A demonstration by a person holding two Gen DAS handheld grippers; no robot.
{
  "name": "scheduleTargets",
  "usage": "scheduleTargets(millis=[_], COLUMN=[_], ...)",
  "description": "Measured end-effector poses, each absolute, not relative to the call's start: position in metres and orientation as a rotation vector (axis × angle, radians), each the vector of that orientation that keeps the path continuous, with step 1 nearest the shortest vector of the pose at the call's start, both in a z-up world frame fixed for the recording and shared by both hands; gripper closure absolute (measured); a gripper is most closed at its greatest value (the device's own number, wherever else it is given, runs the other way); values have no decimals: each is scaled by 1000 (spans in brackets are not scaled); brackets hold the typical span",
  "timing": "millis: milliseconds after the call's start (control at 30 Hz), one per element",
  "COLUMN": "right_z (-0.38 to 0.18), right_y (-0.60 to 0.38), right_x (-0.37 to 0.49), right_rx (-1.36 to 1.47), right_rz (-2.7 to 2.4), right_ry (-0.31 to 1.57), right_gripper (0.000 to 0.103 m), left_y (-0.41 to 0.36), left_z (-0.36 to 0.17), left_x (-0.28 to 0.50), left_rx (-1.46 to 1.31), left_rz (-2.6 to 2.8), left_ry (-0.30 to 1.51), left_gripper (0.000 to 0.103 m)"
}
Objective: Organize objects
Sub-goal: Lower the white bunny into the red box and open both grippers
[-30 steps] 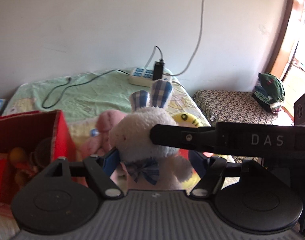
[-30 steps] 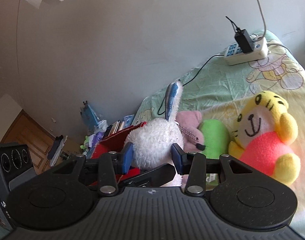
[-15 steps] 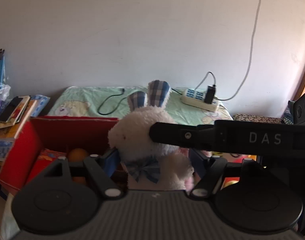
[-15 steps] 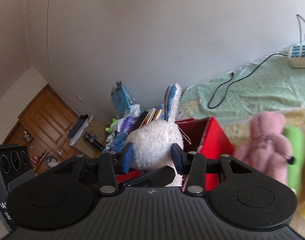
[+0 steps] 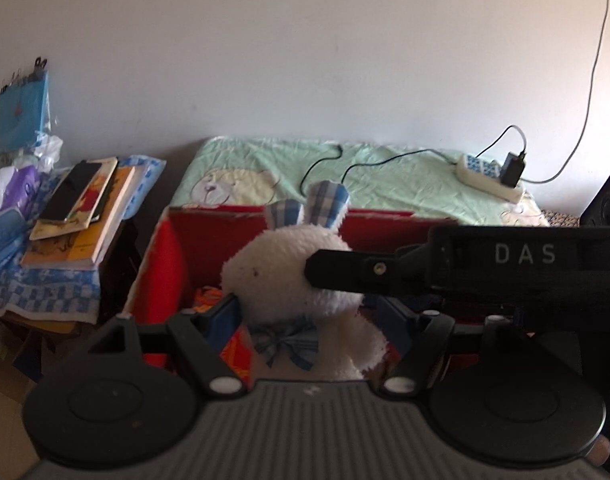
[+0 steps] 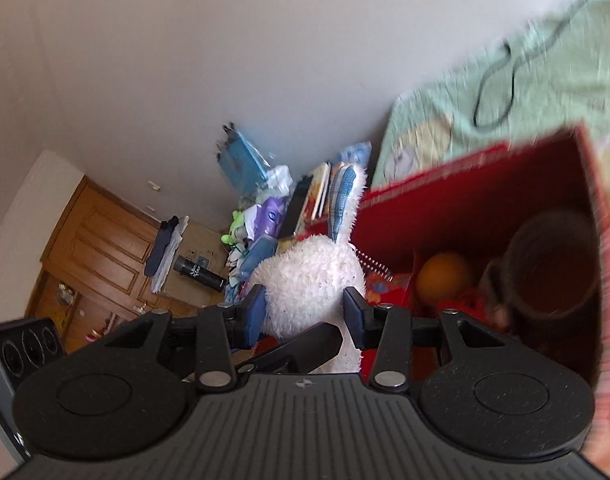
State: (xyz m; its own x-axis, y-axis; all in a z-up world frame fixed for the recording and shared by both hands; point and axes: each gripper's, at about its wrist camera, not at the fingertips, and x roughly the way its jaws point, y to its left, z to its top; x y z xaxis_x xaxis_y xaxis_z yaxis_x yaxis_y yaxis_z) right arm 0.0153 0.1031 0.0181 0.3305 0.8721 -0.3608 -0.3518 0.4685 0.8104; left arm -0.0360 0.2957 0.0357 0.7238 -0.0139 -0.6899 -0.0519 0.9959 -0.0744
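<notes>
A fluffy white plush rabbit with blue checked ears and bow sits upright between the blue-padded fingers of the left tool, above an open red cardboard box. The right tool's black finger presses the rabbit's head from the right. Behind the box lies a bed with a pale green sheet, carrying a white power strip. To the left, stacked books rest on a blue checked cloth.

Rabbit's lower body behind tool housing.
</notes>
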Motion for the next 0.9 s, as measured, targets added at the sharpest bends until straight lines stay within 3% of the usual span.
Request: scheduleTargets(millis=[367, 733, 900], right_z=[-25, -33, -36], right_y=[143, 164, 165], right_x=[41, 46, 49], right_rx=[885, 815, 775], right_rz=[764, 727, 729], right_ry=[1137, 1237, 1278], right_gripper=[58, 57, 40], left_y=[337, 349, 351], left_z=[8, 1, -2], left_x=[-19, -20, -22], left_rx=[-58, -18, -23], left_rz=[4, 16, 14], left_ry=[849, 861, 865], left_gripper=[28, 28, 25])
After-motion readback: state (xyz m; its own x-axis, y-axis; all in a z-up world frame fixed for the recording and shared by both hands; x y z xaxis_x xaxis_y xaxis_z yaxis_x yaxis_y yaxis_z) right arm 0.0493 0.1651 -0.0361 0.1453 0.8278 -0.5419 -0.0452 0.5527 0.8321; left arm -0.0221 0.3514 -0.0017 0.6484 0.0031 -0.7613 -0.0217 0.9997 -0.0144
